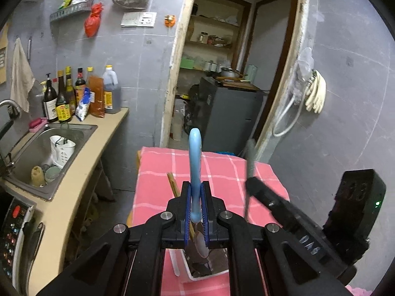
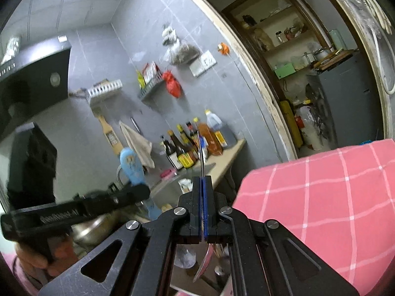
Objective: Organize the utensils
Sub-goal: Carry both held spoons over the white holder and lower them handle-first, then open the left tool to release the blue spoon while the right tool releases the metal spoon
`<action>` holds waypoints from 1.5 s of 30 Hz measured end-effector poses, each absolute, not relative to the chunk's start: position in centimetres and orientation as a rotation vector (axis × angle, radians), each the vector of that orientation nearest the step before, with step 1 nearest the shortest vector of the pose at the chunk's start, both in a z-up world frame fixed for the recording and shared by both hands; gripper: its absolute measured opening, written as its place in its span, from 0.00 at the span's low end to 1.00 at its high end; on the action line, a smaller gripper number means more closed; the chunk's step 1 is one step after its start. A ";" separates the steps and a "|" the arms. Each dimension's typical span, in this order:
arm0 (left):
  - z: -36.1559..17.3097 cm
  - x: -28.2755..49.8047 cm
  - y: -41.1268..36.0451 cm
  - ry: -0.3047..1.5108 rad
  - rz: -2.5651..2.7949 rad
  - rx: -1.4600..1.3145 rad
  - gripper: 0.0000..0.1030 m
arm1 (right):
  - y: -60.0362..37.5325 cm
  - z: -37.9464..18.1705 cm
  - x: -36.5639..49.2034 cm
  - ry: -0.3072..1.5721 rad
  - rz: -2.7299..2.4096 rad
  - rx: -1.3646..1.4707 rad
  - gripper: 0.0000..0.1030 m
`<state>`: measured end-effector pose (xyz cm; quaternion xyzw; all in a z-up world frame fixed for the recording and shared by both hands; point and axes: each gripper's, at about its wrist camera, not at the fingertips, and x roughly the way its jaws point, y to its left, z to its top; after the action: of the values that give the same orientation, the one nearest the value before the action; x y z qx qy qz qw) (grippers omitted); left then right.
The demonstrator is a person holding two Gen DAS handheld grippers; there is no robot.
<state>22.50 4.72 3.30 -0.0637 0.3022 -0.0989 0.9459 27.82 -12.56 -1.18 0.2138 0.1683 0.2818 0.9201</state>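
Left tool (image 1: pixel 195 197) clamps a blue-handled spoon (image 1: pixel 195 157), handle pointing to twelve o'clock above the pink-checked tabletop (image 1: pixel 222 170); right tool (image 2: pixel 203 187) pinches a thin metal utensil (image 2: pixel 201 153) edge-on, at three o'clock of it.

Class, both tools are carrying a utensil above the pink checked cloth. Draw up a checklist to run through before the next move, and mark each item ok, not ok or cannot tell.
1. Left tool clamped on the blue-handled spoon: ok, pads pressed on the handle.
2. Right tool clamped on the thin metal utensil: ok, jaws shut on it.
3. Spoon bowl pointing back towards the wrist: ok, it shows behind the pads.
4. White container below the left tool: ok, it stands on the pink cloth.
5. Room left in the container: cannot tell.
6. Clearance between the two tools: cannot tell, they look close.
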 end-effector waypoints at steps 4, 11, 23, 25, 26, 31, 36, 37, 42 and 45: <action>2.3 22.0 3.8 0.619 -0.235 -0.100 0.08 | -12.9 -2.2 27.3 0.370 0.560 0.407 0.02; 1.3 20.9 3.2 0.630 -0.256 -0.053 0.08 | -13.3 -3.1 27.2 0.388 0.562 0.409 0.02; -0.4 21.1 4.9 0.721 -0.251 -0.149 0.08 | -13.2 -3.5 26.3 0.427 0.572 0.386 0.02; -0.6 21.0 5.7 0.729 -0.261 -0.200 0.08 | -13.3 -3.5 26.2 0.436 0.567 0.383 0.02; -0.8 21.0 5.9 0.734 -0.268 -0.219 0.08 | -13.3 -3.4 26.1 0.439 0.563 0.383 0.02; -1.2 20.9 6.4 0.743 -0.275 -0.244 0.09 | -13.5 -2.9 25.8 0.443 0.546 0.375 0.03; -1.2 20.7 6.3 0.736 -0.293 -0.254 0.10 | -13.7 -2.0 25.1 0.438 0.524 0.365 0.03; -1.3 20.7 6.3 0.735 -0.297 -0.256 0.10 | -13.7 -1.9 25.0 0.435 0.520 0.362 0.03; -1.4 20.5 6.6 0.734 -0.314 -0.274 0.11 | -14.1 -0.6 24.3 0.417 0.489 0.353 0.04; -1.4 20.3 6.6 0.724 -0.320 -0.281 0.12 | -14.5 0.1 23.7 0.404 0.466 0.348 0.06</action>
<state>20.29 6.60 -1.40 -0.1364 0.3514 -0.1554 0.9131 23.74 -14.46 0.13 0.1705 0.1978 0.2283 0.9379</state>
